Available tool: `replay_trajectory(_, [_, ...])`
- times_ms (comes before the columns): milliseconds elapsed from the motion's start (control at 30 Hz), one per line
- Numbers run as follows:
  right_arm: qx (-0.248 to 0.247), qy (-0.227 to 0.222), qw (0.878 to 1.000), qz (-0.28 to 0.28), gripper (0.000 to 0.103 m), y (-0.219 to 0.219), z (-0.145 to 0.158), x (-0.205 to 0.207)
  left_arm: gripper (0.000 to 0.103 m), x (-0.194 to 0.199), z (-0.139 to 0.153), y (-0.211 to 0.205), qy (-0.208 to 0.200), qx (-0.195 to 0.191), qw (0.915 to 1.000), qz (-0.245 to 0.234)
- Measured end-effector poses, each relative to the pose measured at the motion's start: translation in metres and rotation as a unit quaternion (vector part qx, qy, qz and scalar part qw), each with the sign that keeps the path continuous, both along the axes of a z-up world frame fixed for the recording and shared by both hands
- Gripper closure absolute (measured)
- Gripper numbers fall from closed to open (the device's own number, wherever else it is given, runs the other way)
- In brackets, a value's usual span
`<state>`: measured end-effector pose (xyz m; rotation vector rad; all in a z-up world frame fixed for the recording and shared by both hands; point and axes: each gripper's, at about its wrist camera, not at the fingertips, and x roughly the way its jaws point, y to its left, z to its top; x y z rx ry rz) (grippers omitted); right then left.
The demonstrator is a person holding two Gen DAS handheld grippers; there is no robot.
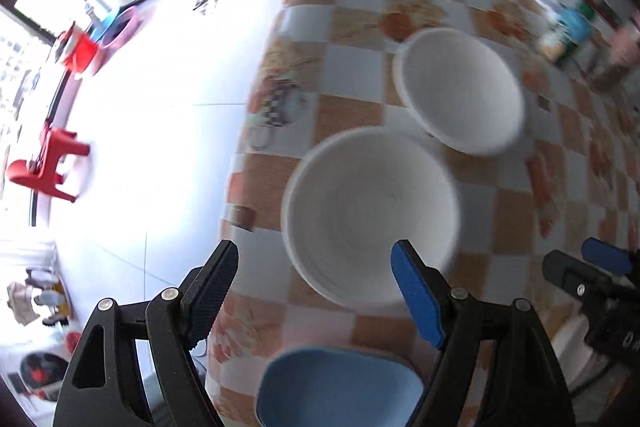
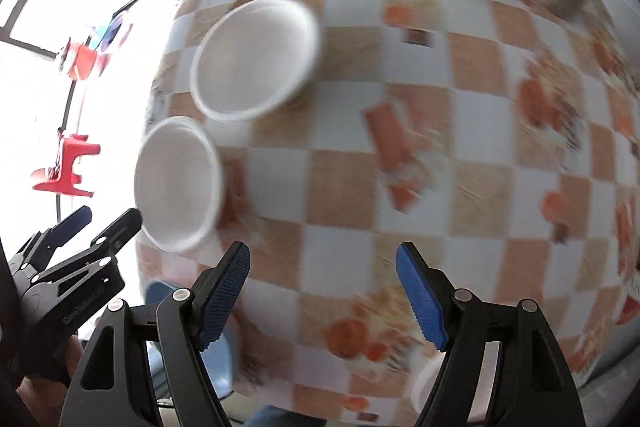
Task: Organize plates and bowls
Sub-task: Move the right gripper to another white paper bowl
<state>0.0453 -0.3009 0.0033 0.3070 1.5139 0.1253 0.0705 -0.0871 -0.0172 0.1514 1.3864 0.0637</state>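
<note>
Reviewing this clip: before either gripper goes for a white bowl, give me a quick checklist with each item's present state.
1. Left gripper open and empty: ok.
2. Right gripper open and empty: ok.
3. Near bowl upright, nothing visibly inside: ok.
4. Far bowl upright on the checkered table, apart from the near one: ok.
5. Left gripper's fingers straddling the near bowl's rim: not ok; the bowl sits ahead of them, off-centre toward the blue finger.
6. Sharp view for aiming: not ok; both wrist views are motion-blurred.

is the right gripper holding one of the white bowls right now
No, the right gripper is open over bare checkered tablecloth, and both white bowls sit apart from it.
</note>
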Motion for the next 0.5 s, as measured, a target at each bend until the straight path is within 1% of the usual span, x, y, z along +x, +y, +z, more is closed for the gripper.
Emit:
replay_trajectory(167, [0.002,0.003,1.000,0.020,0.026,0.037,-0.014,0.024,0.021,0.015,-0.020,0.018,0.005,0.020,0.9995,0.026])
replay_trajectory(267, [0.005,0.008,1.000,0.023,0.026,0.048,-0.026,0.033,0.021,0.021,-0.030,0.025,0.006,0.020,0.9991,0.037])
replay_trajectory(500, [0.017,0.025,0.999,0.023,0.026,0.061,-0.053,0.042,0.021,0.031,-0.051,0.033,0.017,0.025,0.9986,0.043])
